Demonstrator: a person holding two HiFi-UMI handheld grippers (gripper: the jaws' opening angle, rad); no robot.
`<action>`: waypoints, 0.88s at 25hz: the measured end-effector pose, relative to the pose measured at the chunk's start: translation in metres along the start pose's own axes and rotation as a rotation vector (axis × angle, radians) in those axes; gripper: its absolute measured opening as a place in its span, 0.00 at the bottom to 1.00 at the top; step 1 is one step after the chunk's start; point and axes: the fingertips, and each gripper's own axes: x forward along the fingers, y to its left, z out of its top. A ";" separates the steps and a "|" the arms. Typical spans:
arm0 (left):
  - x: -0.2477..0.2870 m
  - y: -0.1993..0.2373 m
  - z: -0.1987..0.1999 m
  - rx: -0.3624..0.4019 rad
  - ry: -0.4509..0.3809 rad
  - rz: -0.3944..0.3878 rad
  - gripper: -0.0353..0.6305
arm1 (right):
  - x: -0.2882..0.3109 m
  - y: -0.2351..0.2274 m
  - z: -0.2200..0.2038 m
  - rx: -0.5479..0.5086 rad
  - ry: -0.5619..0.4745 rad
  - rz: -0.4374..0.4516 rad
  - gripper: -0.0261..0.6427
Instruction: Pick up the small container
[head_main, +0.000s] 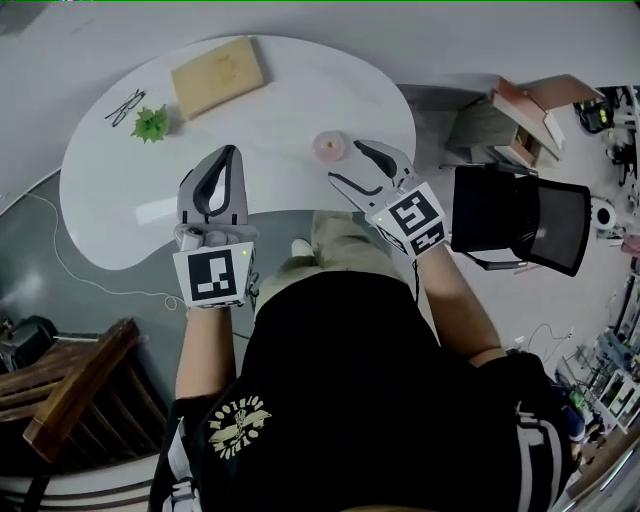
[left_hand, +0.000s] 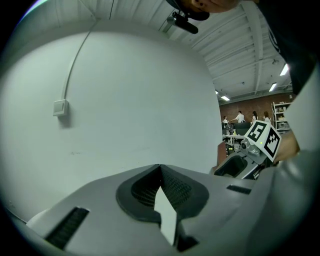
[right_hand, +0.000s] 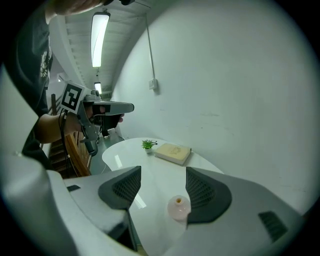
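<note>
The small container (head_main: 330, 146), a pale pink round pot with a small hole on top, stands on the white table (head_main: 120, 200) near its front right edge. My right gripper (head_main: 348, 165) is open just to the near right of it, not touching. In the right gripper view the small container (right_hand: 178, 207) shows between the jaws, a little ahead and close to the right pad (right_hand: 202, 192). My left gripper (head_main: 230, 155) hovers over the table's front edge, shut on nothing. The left gripper (left_hand: 160, 167) points up at a bare white wall.
At the table's far side lie a tan book (head_main: 217, 75), a small green plant (head_main: 151, 123) and a pair of glasses (head_main: 125, 105). A black office chair (head_main: 520, 215) stands to the right, a wooden chair (head_main: 70, 390) at the lower left, cardboard boxes (head_main: 520, 115) beyond.
</note>
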 end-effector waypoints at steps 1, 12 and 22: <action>0.006 -0.001 -0.004 0.000 0.008 -0.001 0.09 | 0.004 -0.004 -0.005 0.001 0.009 0.008 0.44; 0.055 -0.011 -0.053 -0.033 0.088 -0.029 0.09 | 0.054 -0.014 -0.046 0.031 0.080 0.093 0.44; 0.086 -0.020 -0.093 -0.051 0.145 -0.048 0.09 | 0.089 -0.036 -0.096 -0.022 0.172 0.068 0.44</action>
